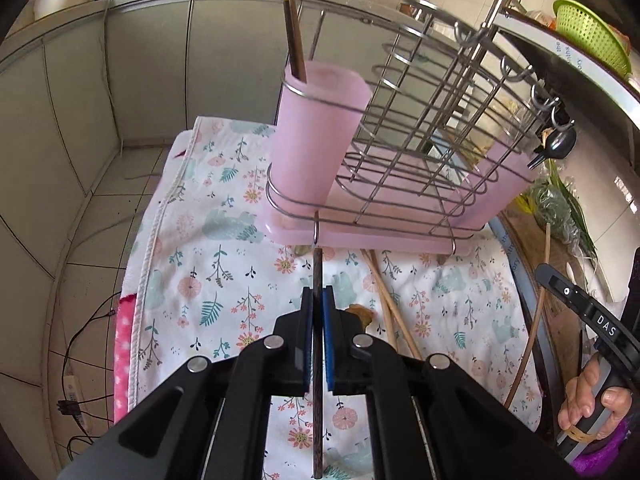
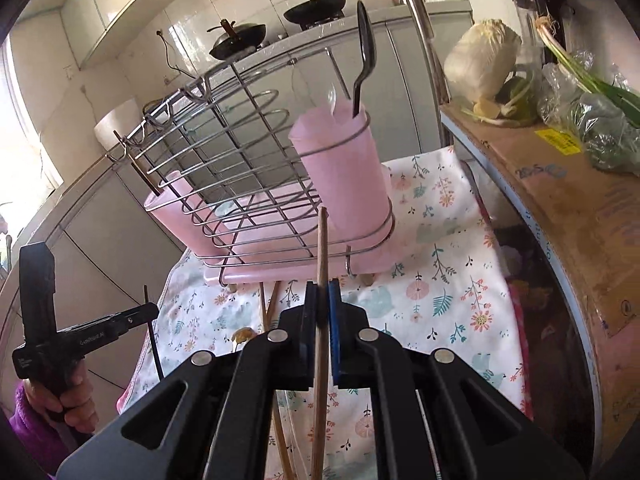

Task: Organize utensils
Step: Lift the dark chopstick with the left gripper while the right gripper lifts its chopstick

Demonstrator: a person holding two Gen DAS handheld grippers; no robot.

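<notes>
A wire rack [image 1: 424,128] with pink cups and a pink drip tray stands on a floral cloth [image 1: 224,264]; it also shows in the right wrist view [image 2: 240,168]. My left gripper [image 1: 318,300] is shut on a dark chopstick [image 1: 317,272] that points at the tray. The near pink cup [image 1: 316,128] holds a dark-tipped chopstick [image 1: 292,28]. My right gripper [image 2: 322,296] is shut on a light wooden chopstick [image 2: 322,240] held upright before the other pink cup [image 2: 344,168], which holds a black spoon [image 2: 365,56] and a clear spoon. Loose chopsticks [image 1: 386,300] lie on the cloth.
A cardboard box [image 2: 568,208] with cabbage [image 2: 480,60] and bagged greens stands at the right. A green basket [image 1: 588,36] sits on a shelf. Grey cabinets [image 1: 120,80] and pans [image 2: 316,4] are behind. Cables lie on the tiled floor at left.
</notes>
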